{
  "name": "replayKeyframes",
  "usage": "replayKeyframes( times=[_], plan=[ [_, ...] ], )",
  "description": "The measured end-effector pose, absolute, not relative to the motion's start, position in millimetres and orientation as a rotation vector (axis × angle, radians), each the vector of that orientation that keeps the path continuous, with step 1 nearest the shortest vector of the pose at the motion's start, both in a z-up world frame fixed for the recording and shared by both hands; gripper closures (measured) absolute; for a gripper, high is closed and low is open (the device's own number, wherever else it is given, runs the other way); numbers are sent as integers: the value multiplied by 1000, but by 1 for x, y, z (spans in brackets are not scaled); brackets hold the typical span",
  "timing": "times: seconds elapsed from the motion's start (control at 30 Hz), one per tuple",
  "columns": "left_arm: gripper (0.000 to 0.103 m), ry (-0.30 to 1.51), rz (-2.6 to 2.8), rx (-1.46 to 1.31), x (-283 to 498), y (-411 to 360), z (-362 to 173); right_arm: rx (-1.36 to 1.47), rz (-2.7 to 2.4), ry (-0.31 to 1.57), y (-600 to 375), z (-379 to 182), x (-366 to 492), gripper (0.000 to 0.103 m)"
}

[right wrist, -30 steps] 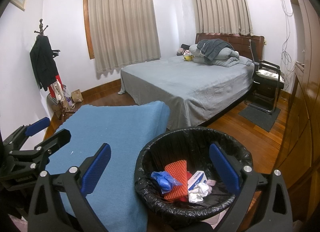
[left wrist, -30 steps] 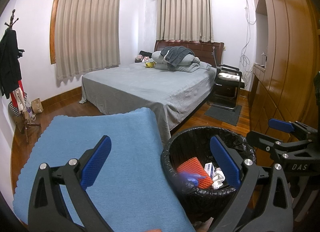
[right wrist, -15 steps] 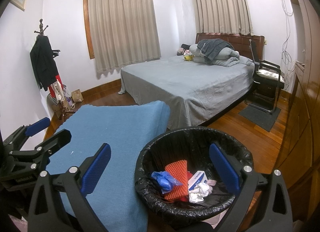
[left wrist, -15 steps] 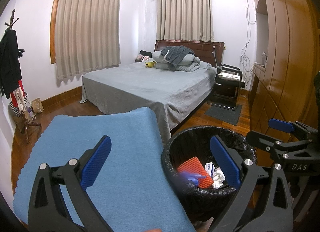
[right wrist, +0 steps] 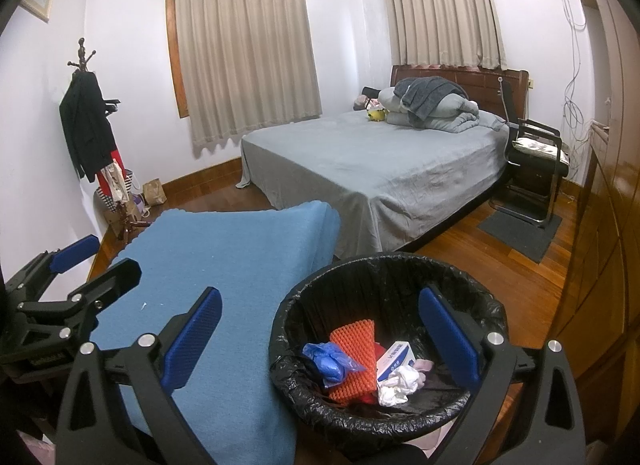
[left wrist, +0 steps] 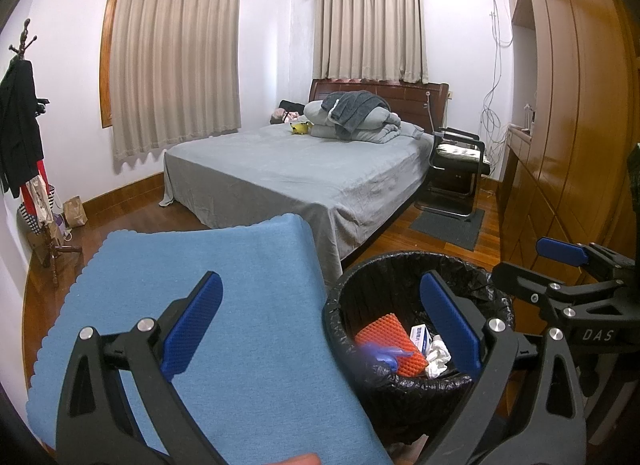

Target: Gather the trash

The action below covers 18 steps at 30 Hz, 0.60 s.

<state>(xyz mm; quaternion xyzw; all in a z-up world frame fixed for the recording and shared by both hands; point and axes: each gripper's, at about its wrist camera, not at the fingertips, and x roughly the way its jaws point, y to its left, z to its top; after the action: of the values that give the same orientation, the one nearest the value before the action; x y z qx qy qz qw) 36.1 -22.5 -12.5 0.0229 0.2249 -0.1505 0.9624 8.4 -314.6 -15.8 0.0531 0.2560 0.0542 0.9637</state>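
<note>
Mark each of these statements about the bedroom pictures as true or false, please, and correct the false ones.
1. The round bin with the black plastic liner is empty. False: it holds trash, among it an orange ridged foam piece and a crumpled blue plastic glove.
2. Both the left gripper and the right gripper are open and hold nothing. True.
3. The blue cloth lies left of the bin. True.
4. The beige curtains are drawn open. False: they cover both windows.
</note>
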Motion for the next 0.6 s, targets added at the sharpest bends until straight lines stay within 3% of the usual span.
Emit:
replayKeyframes(
  times=[0.6],
  plan=[
    [7,465,-302,47,36,-17,-15,108,110,518,-315,-15,9,6]
  ],
)
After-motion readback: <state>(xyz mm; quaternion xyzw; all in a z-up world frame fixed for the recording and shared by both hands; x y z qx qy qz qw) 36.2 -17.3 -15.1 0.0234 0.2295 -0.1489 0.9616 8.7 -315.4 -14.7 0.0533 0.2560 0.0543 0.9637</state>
